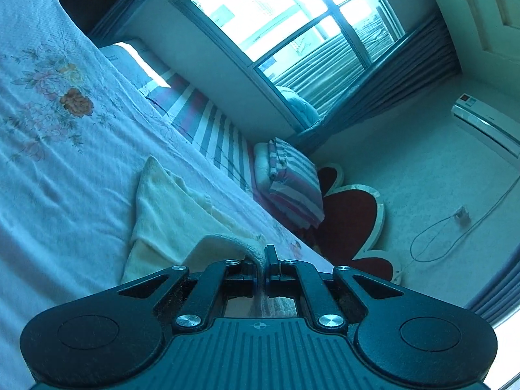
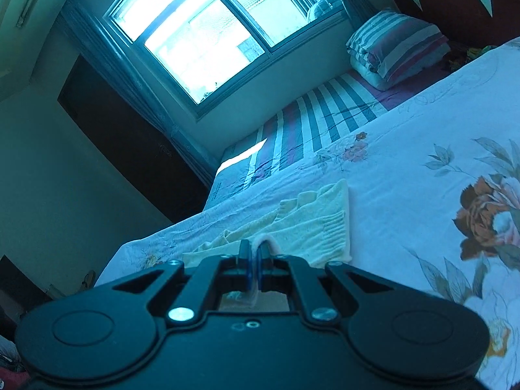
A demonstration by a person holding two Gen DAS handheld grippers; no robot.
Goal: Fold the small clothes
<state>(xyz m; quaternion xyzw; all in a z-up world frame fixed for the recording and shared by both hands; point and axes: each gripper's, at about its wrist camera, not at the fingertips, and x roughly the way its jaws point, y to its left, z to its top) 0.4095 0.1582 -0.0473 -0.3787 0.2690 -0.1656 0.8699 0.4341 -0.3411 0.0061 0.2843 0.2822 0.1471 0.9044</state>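
Two tools in view, one per wrist cam, both w/ jaws pinched nearly together on fabric. Left tool (image 1: 262,261) has a ribbed edge of the one cream knit garment (image 1: 172,208) clamped between its fingers; right tool (image 2: 253,253) grips another edge of the same garment (image 2: 312,224), a thin strip of fabric showing between its pads. Garment count: 1, pale yellow, partly folded, lying on the bed (image 1: 65,149) w/ the gripped edges lifted off the floral sheet. One ribbed cuff visible in right cam, near the tool. One striped folded quilt (image 1: 292,185) sits at the bed's far end by the red headboard (image 1: 354,224). One striped sheet strip (image 2: 318,117) runs along the bed's window side. One window (image 2: 201,32), bright. One wall AC unit (image 1: 487,126), one cable below it on the wall.
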